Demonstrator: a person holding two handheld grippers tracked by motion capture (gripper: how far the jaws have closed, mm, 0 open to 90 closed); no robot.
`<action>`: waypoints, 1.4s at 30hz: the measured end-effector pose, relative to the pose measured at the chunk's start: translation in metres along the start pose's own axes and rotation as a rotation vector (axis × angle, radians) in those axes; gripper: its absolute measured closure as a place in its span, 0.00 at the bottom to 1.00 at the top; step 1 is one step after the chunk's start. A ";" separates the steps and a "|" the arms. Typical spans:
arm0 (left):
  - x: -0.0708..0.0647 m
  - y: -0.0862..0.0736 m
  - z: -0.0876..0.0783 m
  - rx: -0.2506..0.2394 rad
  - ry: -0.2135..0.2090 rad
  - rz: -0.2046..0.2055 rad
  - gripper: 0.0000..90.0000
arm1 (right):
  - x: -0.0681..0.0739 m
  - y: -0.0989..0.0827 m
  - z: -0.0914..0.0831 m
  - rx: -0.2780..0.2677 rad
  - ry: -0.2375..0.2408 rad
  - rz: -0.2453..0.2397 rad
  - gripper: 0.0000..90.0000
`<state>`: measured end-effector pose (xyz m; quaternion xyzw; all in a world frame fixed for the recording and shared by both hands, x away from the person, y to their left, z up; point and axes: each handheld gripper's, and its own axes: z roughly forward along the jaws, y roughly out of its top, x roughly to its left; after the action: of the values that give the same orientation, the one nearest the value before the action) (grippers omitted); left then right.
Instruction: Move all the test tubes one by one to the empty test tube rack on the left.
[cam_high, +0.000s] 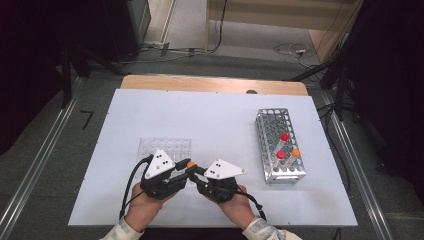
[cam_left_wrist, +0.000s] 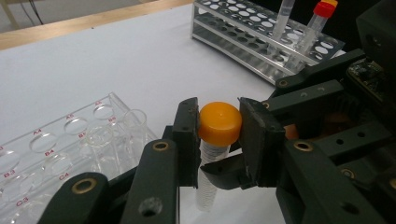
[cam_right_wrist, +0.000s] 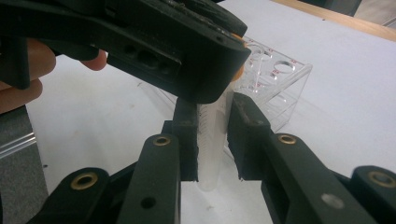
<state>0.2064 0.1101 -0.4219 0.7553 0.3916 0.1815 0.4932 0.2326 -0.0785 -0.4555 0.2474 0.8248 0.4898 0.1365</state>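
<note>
A clear tube (cam_right_wrist: 211, 154) with an orange cap (cam_left_wrist: 220, 119) stands upright just above the white table, between the two grippers. My left gripper (cam_left_wrist: 217, 140) is shut on the cap, one pad on each side. My right gripper (cam_right_wrist: 212, 140) is shut on the tube's clear body lower down. In the high view the cap (cam_high: 191, 164) sits where the left gripper (cam_high: 184, 167) and the right gripper (cam_high: 196, 175) meet, near the front middle of the table. Each gripper is held in a hand.
A clear plastic rack (cam_high: 165, 146) with empty labelled holes lies just behind the left gripper, also near in the left gripper view (cam_left_wrist: 56, 149). A metal tube rack (cam_high: 280, 145) at the right holds two red-capped tubes (cam_high: 284, 136) and an orange-capped one (cam_high: 296, 152).
</note>
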 end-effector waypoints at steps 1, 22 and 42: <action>0.000 0.000 0.000 -0.001 0.001 -0.001 0.77 | 0.000 0.000 0.000 0.000 0.000 0.000 0.77; 0.031 0.022 -0.048 -0.093 0.074 -0.074 0.77 | -0.022 -0.016 -0.058 0.006 -0.041 0.034 0.37; 0.042 0.026 -0.049 -0.115 0.197 -0.047 0.77 | -0.039 -0.044 -0.115 -0.003 -0.121 0.066 0.35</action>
<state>0.2112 0.1670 -0.3819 0.6950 0.4445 0.2655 0.4990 0.2000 -0.2021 -0.4394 0.3035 0.8057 0.4793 0.1704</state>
